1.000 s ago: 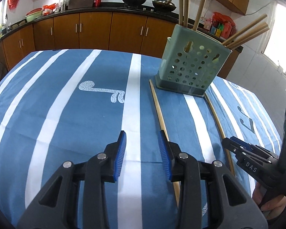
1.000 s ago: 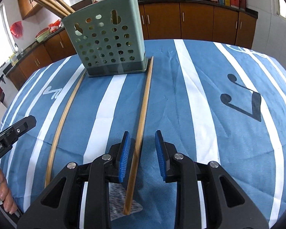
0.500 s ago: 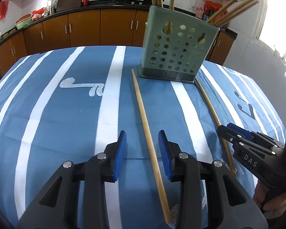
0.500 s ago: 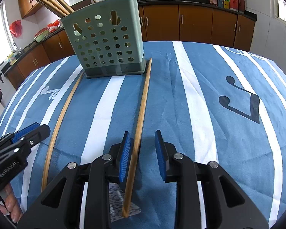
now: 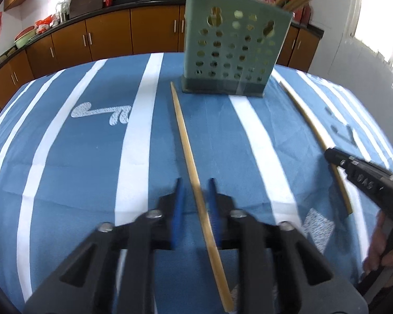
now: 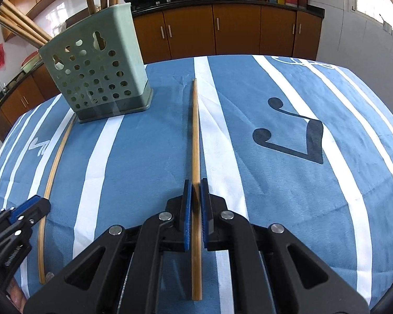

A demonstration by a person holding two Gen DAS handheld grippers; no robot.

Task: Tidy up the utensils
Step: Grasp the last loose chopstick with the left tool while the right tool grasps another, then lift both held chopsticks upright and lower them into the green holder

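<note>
A green perforated holder [image 5: 235,52] [image 6: 99,73] with several chopsticks in it stands at the far side of the blue striped cloth. Two loose chopsticks lie on the cloth in front of it. In the left wrist view, one chopstick [image 5: 188,151] runs between the blurred blue pads of my left gripper [image 5: 195,185]. Those jaws are closing, with a gap still showing on both sides. My right gripper [image 6: 195,183] is shut on the other chopstick [image 6: 195,130] near its close end. Each gripper shows in the other's view: right gripper [image 5: 330,154], left gripper [image 6: 34,206].
The tablecloth [image 6: 288,183] drops off at the table's rounded edges. Brown cabinets [image 6: 235,31] under a dark counter with woks run behind the table. A person's hand [image 5: 385,256] holds the right gripper's handle at the right edge.
My left gripper slid right until the chopstick lay between its pads, which have narrowed. The right pads closed onto their chopstick, and the right view shifted so the holder sits further left.
</note>
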